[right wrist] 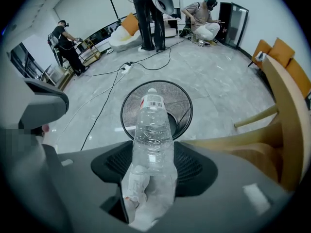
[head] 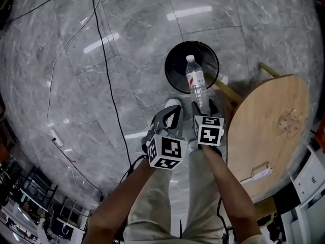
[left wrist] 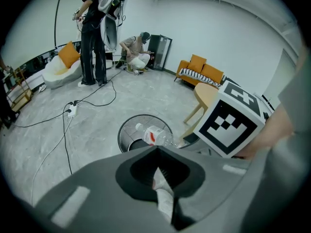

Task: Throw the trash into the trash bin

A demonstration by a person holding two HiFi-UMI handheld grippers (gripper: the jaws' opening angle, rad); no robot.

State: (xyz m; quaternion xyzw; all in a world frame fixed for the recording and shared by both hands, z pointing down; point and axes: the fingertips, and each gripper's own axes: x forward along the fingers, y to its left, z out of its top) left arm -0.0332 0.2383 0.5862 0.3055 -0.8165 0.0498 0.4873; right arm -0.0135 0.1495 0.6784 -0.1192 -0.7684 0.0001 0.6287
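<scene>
- Head view: the right gripper is clamping a clear plastic bottle by its bottom end. The bottle's long axis is running away from the jaws, with the capped end pointing out over the black bin on the floor. The cap is showing against the bin's dark opening, so this gripper is the nearer of the two to the drop. The left gripper is hanging just beside it, on the near side of the bin. A round wooden table is standing to the right.
- Left gripper view: the jaws are pressed together and are pinching a crumpled white scrap of wrapper, which is hanging from between them. The bin is lying straight ahead of and below the jaw tips. The bottle is crossing the bin's mouth from the right.
- Right gripper view: the jaws are standing wide and gripping the bottle on both sides. The bottle is lining up with the bin's mesh rim directly beyond its cap.
- Judgement: letting go looks likely to drop the bottle cap-first into the bin, though its length may be catching the near rim. The left gripper seems to need a short reach forward first.
</scene>
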